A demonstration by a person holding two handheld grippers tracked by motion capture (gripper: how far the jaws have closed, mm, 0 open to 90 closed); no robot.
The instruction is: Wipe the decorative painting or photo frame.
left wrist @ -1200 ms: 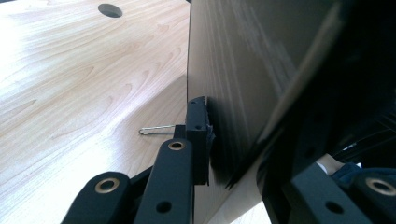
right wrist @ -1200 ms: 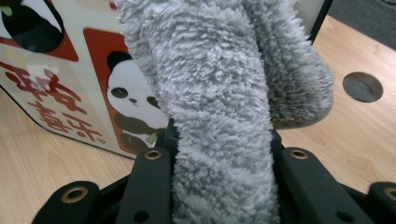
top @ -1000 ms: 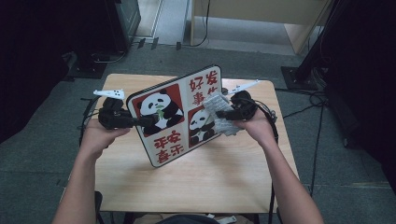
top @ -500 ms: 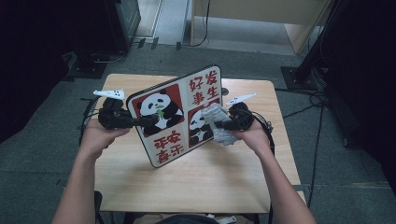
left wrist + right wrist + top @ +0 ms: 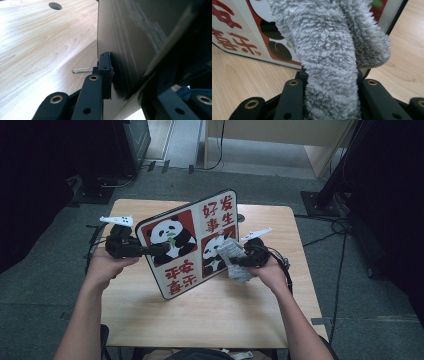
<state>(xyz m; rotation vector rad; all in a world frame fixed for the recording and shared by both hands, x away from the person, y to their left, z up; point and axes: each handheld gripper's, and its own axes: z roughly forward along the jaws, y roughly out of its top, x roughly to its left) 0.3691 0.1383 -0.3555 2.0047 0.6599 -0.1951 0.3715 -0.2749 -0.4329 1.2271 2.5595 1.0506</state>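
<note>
Two grippers work on one thing here: a flat square board printed with black-and-white pandas on red panels and red Chinese characters, held tilted on its lower edge over the middle of the pale wooden desk. In the high view the left gripper comes in from nine o'clock and is clenched on the board's left edge. The left gripper view shows the board's dark back pinched between the two black jaws, with a thin wire clip lying on the desk just beyond them and a round cable hole at eleven o'clock.

The right gripper sits at three o'clock of the board, grasping a fluffy grey microfibre cloth. In the right gripper view the cloth bulges up from between the closed jaws and lies against the printed face near the board's lower panda panel. The person's hands hold both tools from the six o'clock side.
</note>
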